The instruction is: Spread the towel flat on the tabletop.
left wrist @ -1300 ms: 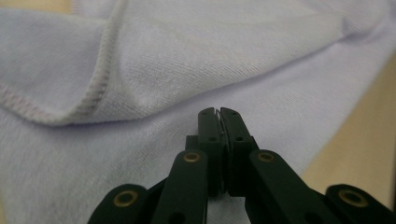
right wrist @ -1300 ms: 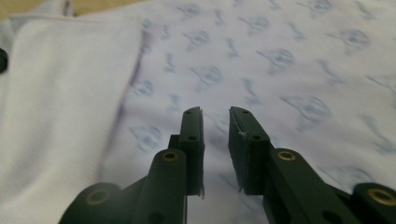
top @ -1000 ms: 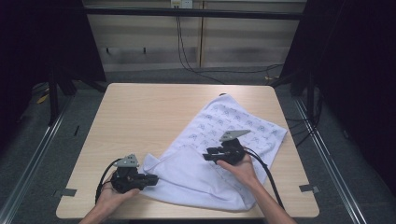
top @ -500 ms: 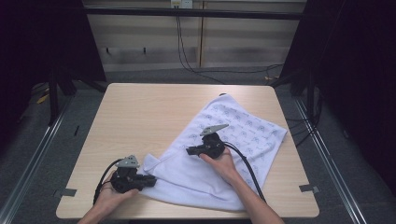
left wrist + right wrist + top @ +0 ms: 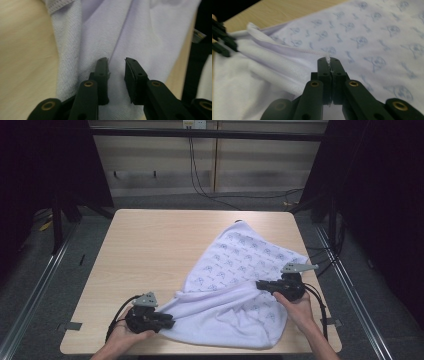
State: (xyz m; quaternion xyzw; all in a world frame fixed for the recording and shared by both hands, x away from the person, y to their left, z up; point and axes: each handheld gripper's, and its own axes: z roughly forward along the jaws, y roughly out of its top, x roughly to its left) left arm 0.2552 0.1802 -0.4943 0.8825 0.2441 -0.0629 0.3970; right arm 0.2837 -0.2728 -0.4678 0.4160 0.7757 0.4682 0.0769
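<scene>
White printed cloth (image 5: 240, 285) lies rumpled toward the table's (image 5: 150, 245) 4 o'clock, near edge folded over. Right gripper (image 5: 329, 61) pinches a fold; left gripper (image 5: 116, 67) gapes over the corner. Folding barely begun.

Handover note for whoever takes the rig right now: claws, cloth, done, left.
Left claw: open, jaws apart over the near left corner of the white cloth with the pale blue print; not gripping.
Right claw: shut on a sliver of the cloth at its right side.
Cloth: on the right half of the light wooden table, near part folded over with the plain side up.
Done: one fold started.
Left: probably close the left claw on the corner, then finish folding.
</scene>
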